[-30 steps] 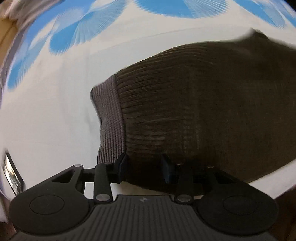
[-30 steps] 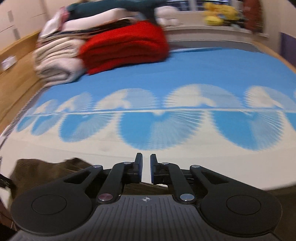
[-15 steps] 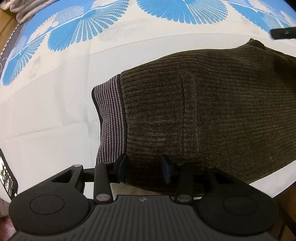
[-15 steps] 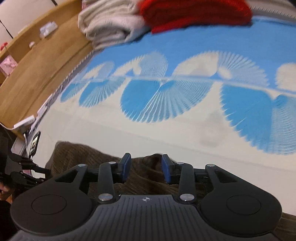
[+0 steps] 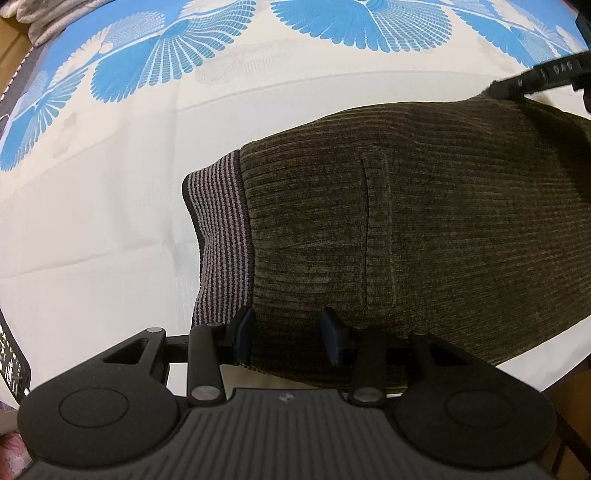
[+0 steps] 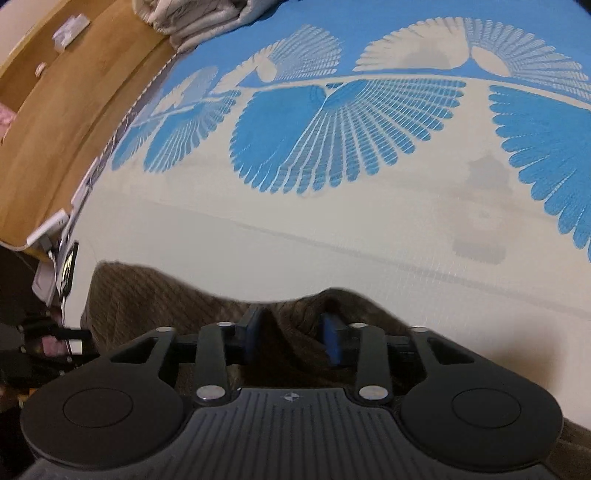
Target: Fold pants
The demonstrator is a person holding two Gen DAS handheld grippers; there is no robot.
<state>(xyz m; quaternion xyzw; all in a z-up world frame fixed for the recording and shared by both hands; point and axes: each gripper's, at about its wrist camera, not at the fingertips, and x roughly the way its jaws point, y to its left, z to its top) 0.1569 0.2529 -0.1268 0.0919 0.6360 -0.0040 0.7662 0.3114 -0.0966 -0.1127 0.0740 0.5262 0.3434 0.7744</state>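
Observation:
Dark brown corduroy pants [image 5: 424, 229] lie flat on the bed, their grey striped waistband [image 5: 221, 236] to the left. My left gripper [image 5: 288, 338] points almost straight down at the pants' near edge beside the waistband, pads apart, fabric under and between them. My right gripper [image 6: 291, 334] is at the pants' [image 6: 155, 299] far edge with a raised fold of fabric between its jaws. Those jaws are closing and still stand apart. In the left wrist view one black finger [image 5: 535, 79] of the right gripper touches the far right corner.
The bed sheet [image 5: 103, 229] is white with blue fan patterns. A pile of pale folded laundry [image 6: 195, 18] lies at the far end. A wooden surface [image 6: 55, 118] runs along the left side, and a phone [image 6: 68, 266] sits at the bed's left edge.
The right gripper swung down from the far laundry piles to the pants' far edge; its jaws went from nearly shut to apart around a fold. The left gripper stayed put.

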